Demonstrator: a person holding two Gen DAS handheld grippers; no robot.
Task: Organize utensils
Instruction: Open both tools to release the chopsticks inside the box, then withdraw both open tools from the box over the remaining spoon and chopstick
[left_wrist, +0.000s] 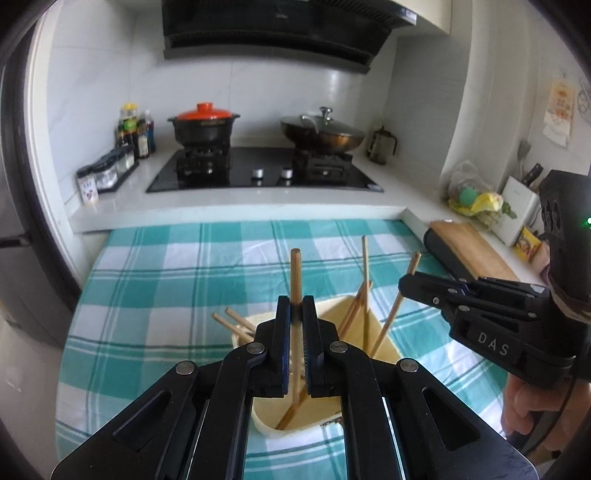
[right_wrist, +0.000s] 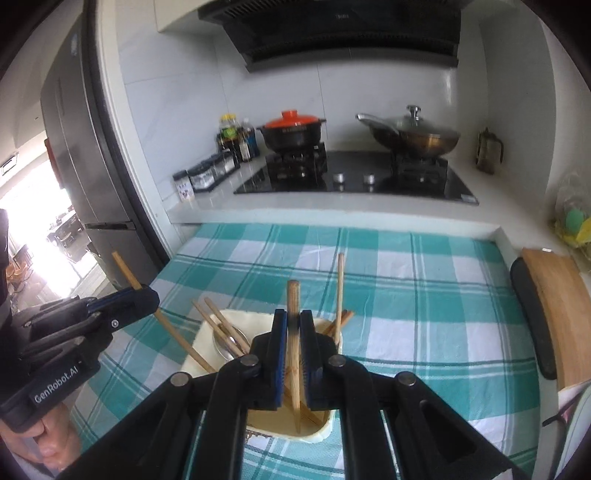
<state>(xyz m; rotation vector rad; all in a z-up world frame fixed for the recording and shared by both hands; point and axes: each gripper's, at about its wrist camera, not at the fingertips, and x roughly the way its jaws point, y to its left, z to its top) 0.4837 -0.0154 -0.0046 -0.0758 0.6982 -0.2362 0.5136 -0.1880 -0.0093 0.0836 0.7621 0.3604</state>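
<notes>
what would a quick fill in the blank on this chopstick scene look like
1. Each gripper's jaws are shut on one wooden ____.
2. The cream holder stands on a ____ and white checked cloth.
3. The black pot on the stove has an ____ lid.

Missing words: chopstick; teal; orange

The left wrist view is taken from just behind the left gripper (left_wrist: 295, 314), angled down and forward across the checked tablecloth (left_wrist: 166, 266) toward the stove (left_wrist: 264, 171) at upper centre, with the right gripper (left_wrist: 406, 282) caught close at the right edge. The right wrist view is set likewise behind the right gripper (right_wrist: 293, 325), facing the same stove (right_wrist: 354, 173), with the left gripper (right_wrist: 144, 295) seen at lower left. Shared by both, very near at bottom centre, is the cream holder (left_wrist: 384, 343), besides the tablecloth (right_wrist: 424, 295) and counter.
</notes>
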